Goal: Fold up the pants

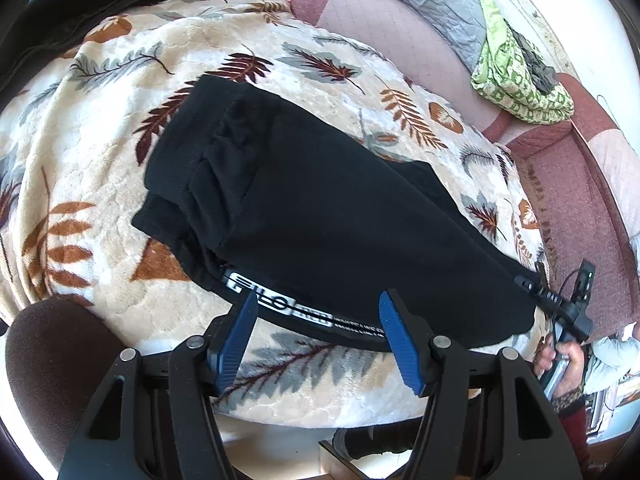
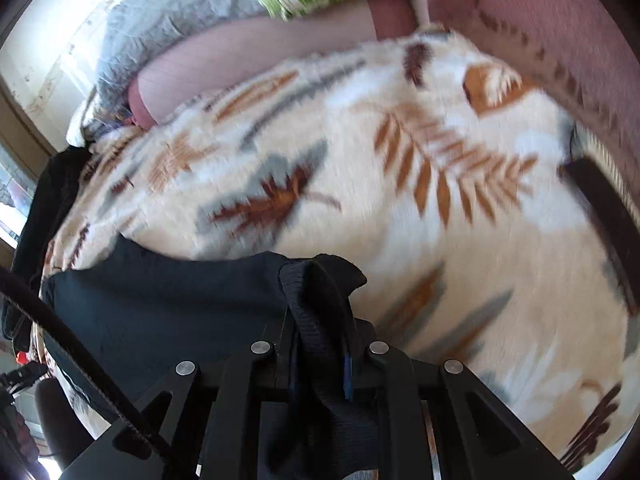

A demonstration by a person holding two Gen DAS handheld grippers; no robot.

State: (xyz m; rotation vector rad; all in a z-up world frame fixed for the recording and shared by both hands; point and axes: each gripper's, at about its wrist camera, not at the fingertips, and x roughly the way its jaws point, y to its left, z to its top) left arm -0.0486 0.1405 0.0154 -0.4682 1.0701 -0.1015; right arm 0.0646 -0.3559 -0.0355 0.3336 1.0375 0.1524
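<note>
Black pants (image 1: 320,208) are laid folded on a leaf-patterned blanket (image 1: 120,148), their printed waistband framed by the parted blue pads (image 1: 236,344) of the left gripper (image 1: 318,340) — nothing is gripped.

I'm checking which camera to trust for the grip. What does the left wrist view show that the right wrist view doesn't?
Only the left wrist view: the left gripper, jaws open and empty over the printed waistband, and the pants' full folded shape.

Only the right wrist view: the right gripper shut on a bunched corner of the pants.

Both: black pants on the leaf-patterned blanket.
</note>
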